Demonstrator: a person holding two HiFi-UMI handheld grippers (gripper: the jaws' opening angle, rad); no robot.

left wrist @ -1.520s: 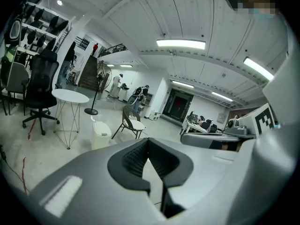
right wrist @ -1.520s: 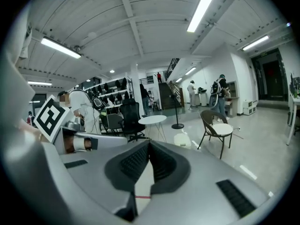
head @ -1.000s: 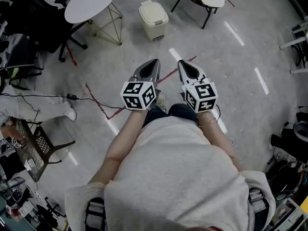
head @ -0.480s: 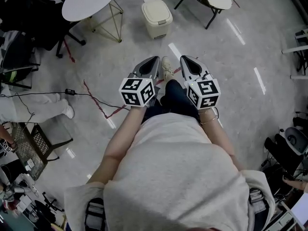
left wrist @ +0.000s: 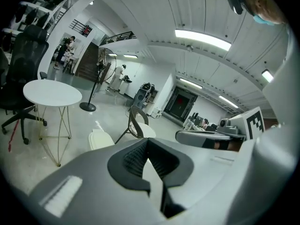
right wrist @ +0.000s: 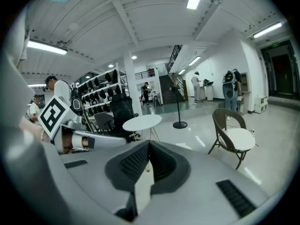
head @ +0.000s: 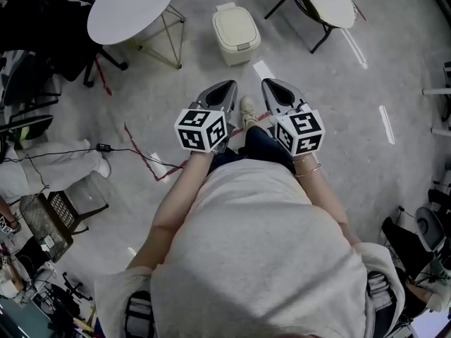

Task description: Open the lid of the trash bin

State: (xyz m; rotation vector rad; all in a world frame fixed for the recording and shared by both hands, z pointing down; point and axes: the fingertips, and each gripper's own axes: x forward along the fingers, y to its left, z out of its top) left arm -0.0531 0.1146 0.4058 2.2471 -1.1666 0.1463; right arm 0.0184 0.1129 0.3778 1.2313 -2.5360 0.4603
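Note:
A cream trash bin (head: pixel 236 34) with its lid down stands on the grey floor, ahead of both grippers and well apart from them. From the left gripper view the bin (left wrist: pixel 99 138) shows low at left, beyond the jaws. My left gripper (head: pixel 224 89) is held at waist height, shut and holding nothing. The right gripper (head: pixel 272 87) hangs beside it, also shut and holding nothing. In their own views the left gripper (left wrist: pixel 147 143) and the right gripper (right wrist: pixel 149 146) each show jaws meeting at the tip. The right gripper view does not show the bin.
A round white table (head: pixel 132 9) on thin wire legs stands left of the bin. A dark chair with a white seat (head: pixel 323 2) is to its right. A black cable (head: pixel 106 148) and red floor tape (head: pixel 141 153) lie at left. My shoe (head: pixel 247 108) is between the grippers.
The person has stepped forward, so the bin, table and chair sit slightly nearer in the head view. Both grippers keep their pose and stay shut.

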